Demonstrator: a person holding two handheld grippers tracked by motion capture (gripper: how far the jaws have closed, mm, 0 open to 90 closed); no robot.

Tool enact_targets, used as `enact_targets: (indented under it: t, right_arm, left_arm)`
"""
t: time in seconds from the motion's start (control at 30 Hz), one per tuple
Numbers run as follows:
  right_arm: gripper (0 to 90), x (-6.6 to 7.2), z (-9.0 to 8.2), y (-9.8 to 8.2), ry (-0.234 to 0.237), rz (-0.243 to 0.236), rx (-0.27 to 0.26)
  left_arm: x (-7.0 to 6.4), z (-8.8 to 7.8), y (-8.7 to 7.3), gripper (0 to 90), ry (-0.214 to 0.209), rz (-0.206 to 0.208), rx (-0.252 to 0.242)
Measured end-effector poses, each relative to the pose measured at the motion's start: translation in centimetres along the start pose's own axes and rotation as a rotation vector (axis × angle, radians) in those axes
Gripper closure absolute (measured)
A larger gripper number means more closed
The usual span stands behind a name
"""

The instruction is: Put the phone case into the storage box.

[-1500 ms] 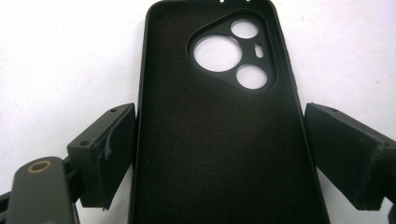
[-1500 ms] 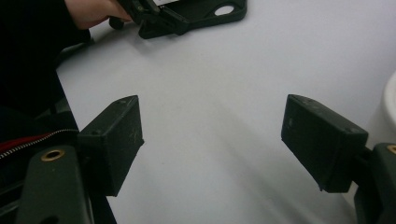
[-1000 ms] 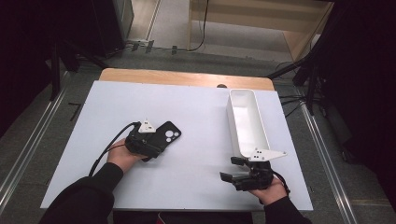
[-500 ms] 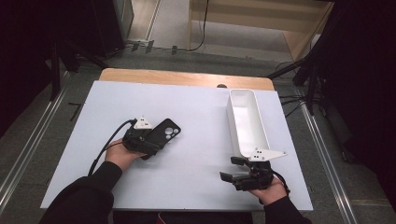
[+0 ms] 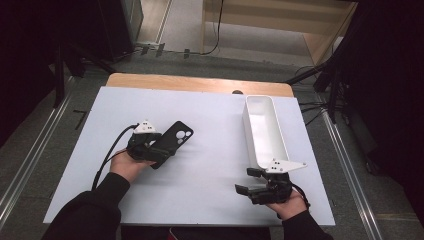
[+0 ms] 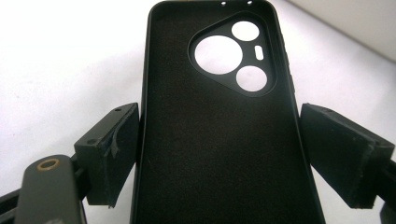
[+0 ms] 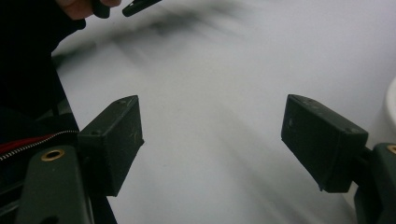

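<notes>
A black phone case [image 5: 175, 137], inner side up with round camera cut-outs, is held just above the white table [image 5: 215, 115] at the left. My left gripper [image 5: 161, 150] is shut on it. In the left gripper view the two pads [image 6: 116, 149] press on the long edges of the case [image 6: 219, 140]. At the table's front right, my right gripper [image 5: 245, 181] stands open with nothing between its fingers. The right gripper view looks across bare table between its own fingertips [image 7: 116, 140].
A long white tray [image 5: 262, 130] stands at the right, running from the far edge toward my right gripper, and looks empty. A wooden strip [image 5: 200, 83] borders the table's far edge. Metal rails run along both sides.
My left gripper has risen a little with the phone case in it. The right gripper has stayed where it was.
</notes>
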State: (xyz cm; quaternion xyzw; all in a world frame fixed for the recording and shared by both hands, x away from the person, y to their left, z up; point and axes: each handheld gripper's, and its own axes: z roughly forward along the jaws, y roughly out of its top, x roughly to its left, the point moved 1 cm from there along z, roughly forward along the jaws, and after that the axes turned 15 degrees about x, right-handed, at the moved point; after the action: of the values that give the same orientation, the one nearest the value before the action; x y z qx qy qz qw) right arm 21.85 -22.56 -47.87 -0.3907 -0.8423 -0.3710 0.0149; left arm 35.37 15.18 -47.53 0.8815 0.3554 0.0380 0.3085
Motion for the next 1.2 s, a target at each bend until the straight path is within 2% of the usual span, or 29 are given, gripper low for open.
enact_targets:
  t: [0.2, 0.33, 0.47, 0.67, 0.83, 1.0, 1.13, 1.2]
  right_arm:
    - [19.1, 0.2, 0.0, 0.1, -0.012, -0.003, -0.008]
    - [19.1, 0.4, 0.0, 0.2, -0.009, -0.005, -0.014]
    - [19.0, 0.6, 0.1, 0.4, -0.011, 0.009, -0.011]
    - [18.0, 0.9, 0.0, 0.8, -0.020, 0.028, -0.032]
    - [17.8, 1.1, -0.1, 1.3, -0.021, 0.073, -0.059]
    - [17.8, 1.4, -0.2, 1.9, -0.040, 0.092, -0.068]
    - [17.8, 1.7, -0.2, 2.5, -0.065, 0.091, -0.077]
    - [17.8, 1.8, -0.1, 2.7, -0.062, 0.104, -0.074]
  left_arm:
    - [-0.4, -0.5, 0.0, 14.7, -0.029, -0.039, -0.017]
    - [-0.7, -0.9, 0.0, 14.7, -0.028, -0.058, -0.040]
    - [-1.1, -1.2, 0.1, 14.7, -0.002, -0.082, -0.071]
    - [-1.8, -1.5, 0.1, 14.6, 0.046, -0.096, -0.114]
    - [-2.6, -1.6, 0.1, 14.6, 0.087, -0.101, -0.150]
    - [-3.5, -1.1, 0.0, 14.6, 0.098, -0.114, -0.165]
    - [-4.4, -0.7, 0.1, 14.6, 0.115, -0.105, -0.177]
    - [-4.8, -0.5, 0.1, 14.6, 0.120, -0.105, -0.188]
